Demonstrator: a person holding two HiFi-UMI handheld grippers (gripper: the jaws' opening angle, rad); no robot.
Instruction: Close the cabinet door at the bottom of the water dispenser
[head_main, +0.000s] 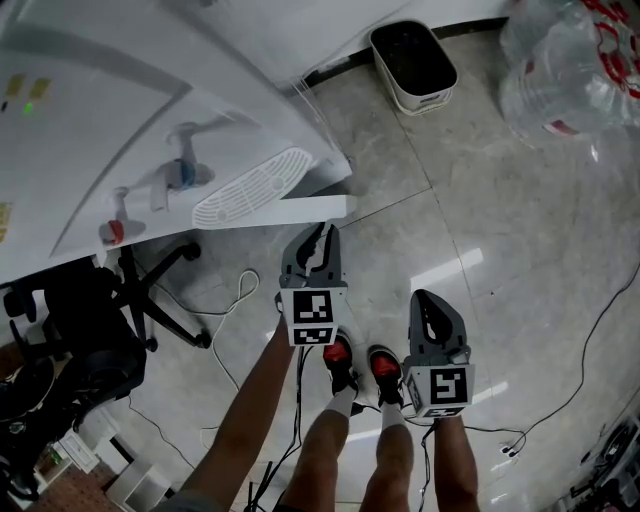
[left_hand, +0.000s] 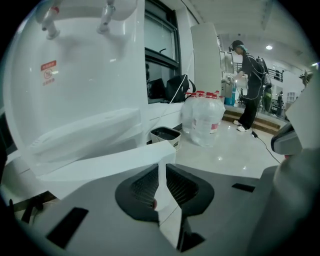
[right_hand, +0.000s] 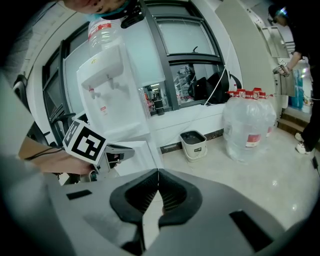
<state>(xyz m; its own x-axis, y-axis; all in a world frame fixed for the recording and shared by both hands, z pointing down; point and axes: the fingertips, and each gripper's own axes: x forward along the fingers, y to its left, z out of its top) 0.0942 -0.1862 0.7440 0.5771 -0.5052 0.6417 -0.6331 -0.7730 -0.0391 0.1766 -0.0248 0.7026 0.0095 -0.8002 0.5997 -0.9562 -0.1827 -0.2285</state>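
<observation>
The white water dispenser (head_main: 150, 120) fills the upper left of the head view, with a blue tap and a red tap above its drip tray. Its bottom cabinet door (head_main: 290, 209) stands swung out, seen from above as a white bar. My left gripper (head_main: 322, 232) is at the door's free end. In the left gripper view the door (left_hand: 100, 162) runs in between the jaws, and the left gripper (left_hand: 162, 175) is shut on its edge. My right gripper (head_main: 428, 300) hangs lower right, away from the door. Its jaws meet at the tips with nothing between them (right_hand: 158, 172).
A cream waste bin (head_main: 413, 65) stands by the wall behind the door. Large water bottles (head_main: 570, 80) are bunched at the upper right. A black office chair (head_main: 90, 320) and a white cable (head_main: 240, 290) lie left of my feet. A person (left_hand: 250, 85) stands far off.
</observation>
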